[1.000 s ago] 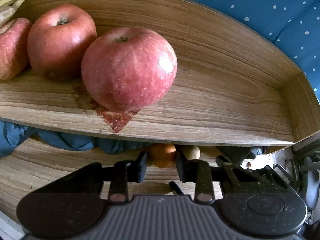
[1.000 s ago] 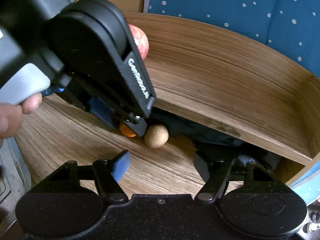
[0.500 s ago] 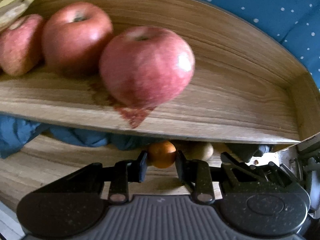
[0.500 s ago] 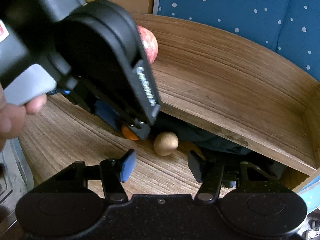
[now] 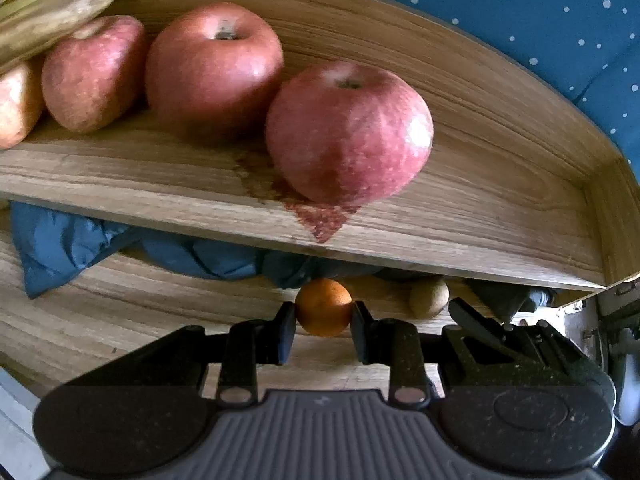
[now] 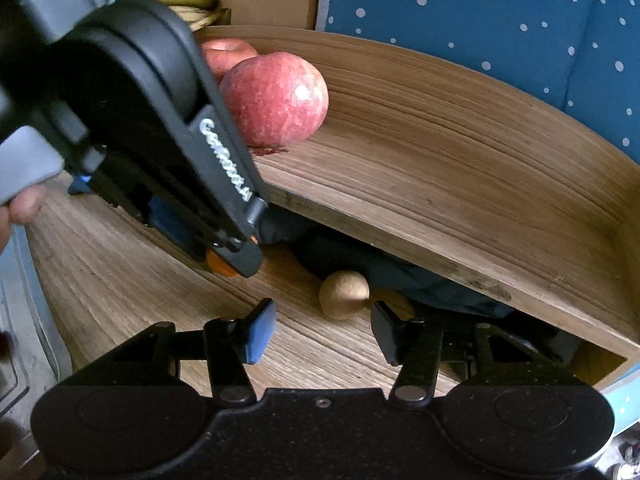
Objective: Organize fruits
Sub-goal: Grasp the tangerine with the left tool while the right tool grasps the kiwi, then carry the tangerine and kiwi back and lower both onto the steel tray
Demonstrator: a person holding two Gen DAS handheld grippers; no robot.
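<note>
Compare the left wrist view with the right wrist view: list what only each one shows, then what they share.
Only the left wrist view: the left gripper head-on, shut on the small orange fruit, and a row of apples beside the nearest one.

Only the right wrist view: the right gripper, its jaws closing with nothing pressed between them, and a fingertip on the left tool.

Both: the wooden shelf, the nearest red apple, the round tan fruit, bananas, blue cloth below.
</note>
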